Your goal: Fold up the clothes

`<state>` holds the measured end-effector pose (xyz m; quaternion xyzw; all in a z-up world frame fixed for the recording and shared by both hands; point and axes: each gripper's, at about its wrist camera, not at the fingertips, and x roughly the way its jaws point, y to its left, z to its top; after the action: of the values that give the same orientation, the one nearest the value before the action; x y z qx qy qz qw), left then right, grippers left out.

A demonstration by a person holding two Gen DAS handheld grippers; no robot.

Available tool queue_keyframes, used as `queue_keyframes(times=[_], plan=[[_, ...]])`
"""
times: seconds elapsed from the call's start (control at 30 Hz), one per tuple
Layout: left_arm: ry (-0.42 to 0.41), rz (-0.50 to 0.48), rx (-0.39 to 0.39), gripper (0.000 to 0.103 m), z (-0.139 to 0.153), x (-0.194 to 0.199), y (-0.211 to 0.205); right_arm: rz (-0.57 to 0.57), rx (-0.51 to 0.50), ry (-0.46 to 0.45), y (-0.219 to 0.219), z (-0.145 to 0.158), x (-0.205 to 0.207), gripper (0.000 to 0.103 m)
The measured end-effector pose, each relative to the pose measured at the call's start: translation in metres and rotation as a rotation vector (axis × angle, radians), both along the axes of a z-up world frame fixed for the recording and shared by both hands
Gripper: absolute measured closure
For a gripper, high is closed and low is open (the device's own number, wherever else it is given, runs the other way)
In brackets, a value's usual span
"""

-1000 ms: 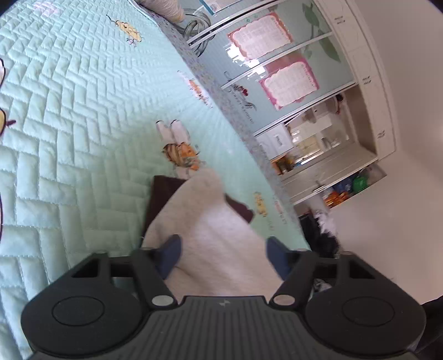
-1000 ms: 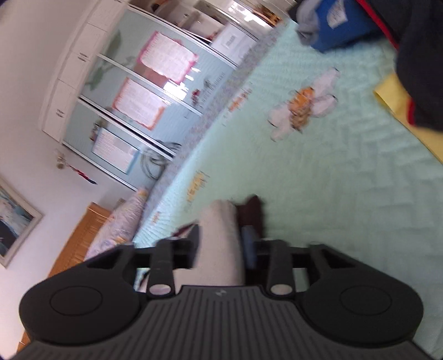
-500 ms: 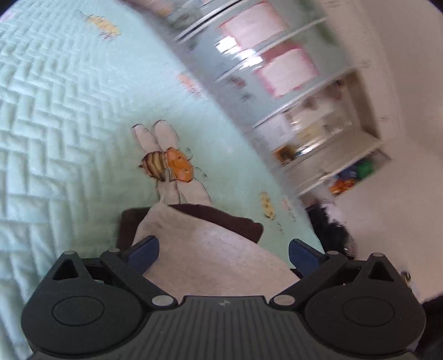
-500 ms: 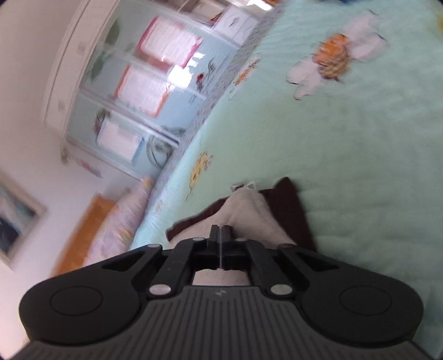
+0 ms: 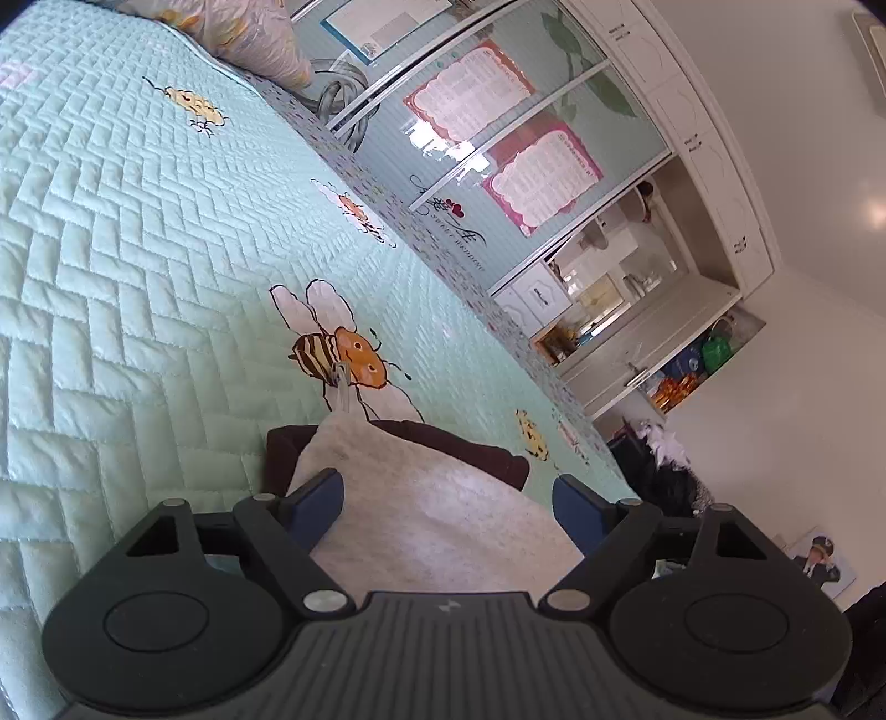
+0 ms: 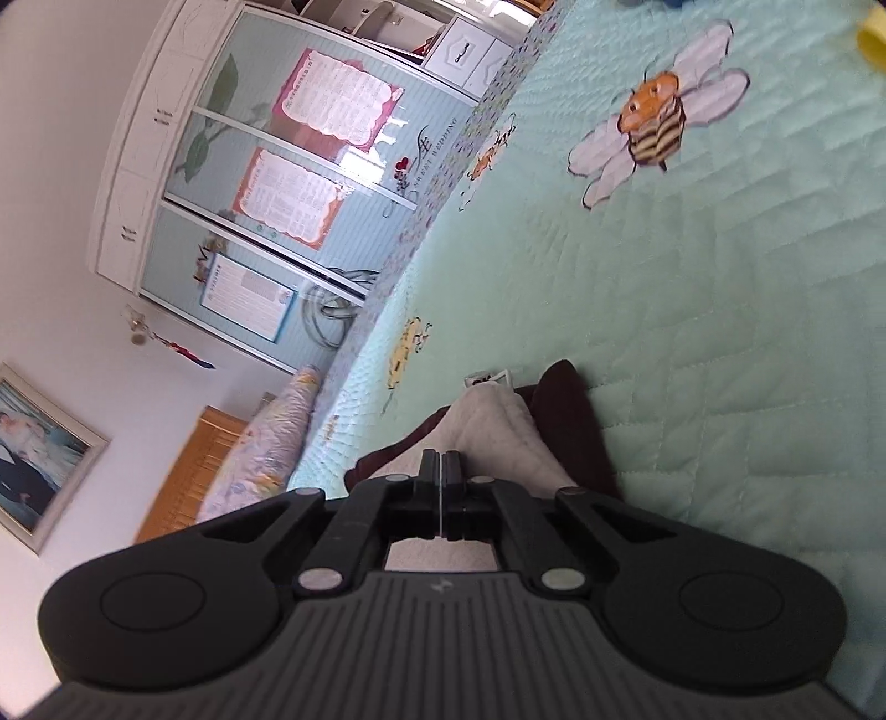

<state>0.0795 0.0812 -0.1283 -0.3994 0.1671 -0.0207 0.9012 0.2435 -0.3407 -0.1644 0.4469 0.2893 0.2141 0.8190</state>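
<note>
A garment with a cream fleece lining (image 5: 432,498) and dark brown outside (image 5: 443,437) lies on the mint quilted bed (image 5: 138,249). My left gripper (image 5: 448,498) is open, its blue pads on either side of the cream fabric, just above it. In the right wrist view the same garment (image 6: 498,426) lies on the quilt with a small white label at its far tip. My right gripper (image 6: 441,471) is shut, jaws pressed together over the cream fabric; I cannot tell whether cloth is pinched between them.
A floral pillow (image 5: 249,39) lies at the bed's head, also seen in the right wrist view (image 6: 266,443). A wardrobe with sliding glass doors (image 5: 498,138) runs along the bed's far side. A pile of dark clothes (image 5: 664,471) lies beyond the bed's foot. A yellow item (image 6: 872,33) sits at the right wrist view's top right.
My right gripper has closed over the cream fabric, having been open around it a second ago. My left gripper has opened wider. Both cameras shifted over the garment.
</note>
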Motion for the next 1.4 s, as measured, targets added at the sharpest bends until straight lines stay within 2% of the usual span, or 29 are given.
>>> queue_keyframes(times=[0.07,0.1,0.13,0.17,0.2,0.27,0.33,0.4,0.47,0.5,0.53,0.57,0.67,0.73,0.83,0.93,1.0,1.1,1.2,1.27,1.33,1.4], plan=[[0.033,-0.002,0.029,0.018,0.006,0.000,-0.003,0.003,-0.036,-0.037,0.000,0.015,-0.017,0.078],[0.054,0.001,0.042,0.018,0.011,-0.001,-0.006,0.004,-0.053,-0.055,0.000,0.023,-0.026,0.053],[0.074,0.008,0.047,0.018,0.017,-0.003,-0.009,0.010,-0.070,-0.077,0.000,0.031,-0.035,0.037],[0.088,0.017,0.046,0.013,0.024,-0.007,-0.012,0.035,-0.077,-0.109,0.001,0.039,-0.048,0.035],[0.082,0.024,0.029,0.005,0.030,-0.015,-0.016,0.073,-0.065,-0.143,0.004,0.047,-0.059,0.035],[0.034,0.007,-0.022,0.002,0.040,-0.033,-0.028,0.155,-0.042,-0.197,0.012,0.062,-0.079,0.034],[-0.012,-0.053,-0.034,0.001,0.048,-0.048,-0.046,0.226,-0.031,-0.202,0.022,0.067,-0.091,0.034],[0.008,-0.117,0.017,0.001,0.048,-0.052,-0.069,0.273,-0.037,-0.166,0.033,0.060,-0.094,0.034],[0.080,-0.156,0.050,0.001,0.039,-0.050,-0.083,0.269,-0.107,-0.082,0.040,0.044,-0.089,0.036],[0.114,-0.160,0.071,0.004,0.035,-0.050,-0.089,0.264,-0.146,-0.039,0.041,0.035,-0.088,0.056],[0.129,-0.157,0.106,0.006,0.033,-0.052,-0.093,0.255,-0.188,-0.004,0.041,0.026,-0.088,0.089],[0.137,-0.162,0.137,0.007,0.032,-0.054,-0.096,0.236,-0.228,0.002,0.037,0.021,-0.090,0.103],[0.179,-0.174,0.192,0.007,0.034,-0.059,-0.103,0.220,-0.120,0.067,0.015,0.011,-0.094,0.103],[0.211,-0.180,0.273,0.007,0.038,-0.062,-0.113,0.224,-0.151,0.062,0.009,0.014,-0.103,0.103],[0.279,-0.188,0.442,0.007,0.045,-0.065,-0.139,0.235,-0.200,0.058,0.007,0.014,-0.115,0.103],[0.351,-0.200,0.597,0.001,0.050,-0.067,-0.164,0.236,-0.211,0.063,0.007,0.010,-0.122,0.103],[0.382,-0.205,0.656,0.001,0.052,-0.070,-0.174,0.229,-0.211,0.075,0.006,0.010,-0.123,0.103],[0.403,-0.207,0.690,0.001,0.053,-0.074,-0.177,0.221,-0.236,0.083,0.005,0.014,-0.129,0.102],[0.419,-0.187,0.713,0.001,0.058,-0.075,-0.181,0.219,-0.268,0.076,0.008,0.024,-0.134,0.092],[0.427,-0.166,0.731,0.001,0.064,-0.075,-0.185,0.227,-0.291,0.056,0.012,0.033,-0.137,0.076],[0.412,-0.135,0.770,0.001,0.076,-0.078,-0.192,0.238,-0.318,0.014,0.020,0.045,-0.140,0.050],[0.394,-0.130,0.818,0.001,0.090,-0.075,-0.201,0.249,-0.344,-0.029,0.028,0.057,-0.141,0.044]])
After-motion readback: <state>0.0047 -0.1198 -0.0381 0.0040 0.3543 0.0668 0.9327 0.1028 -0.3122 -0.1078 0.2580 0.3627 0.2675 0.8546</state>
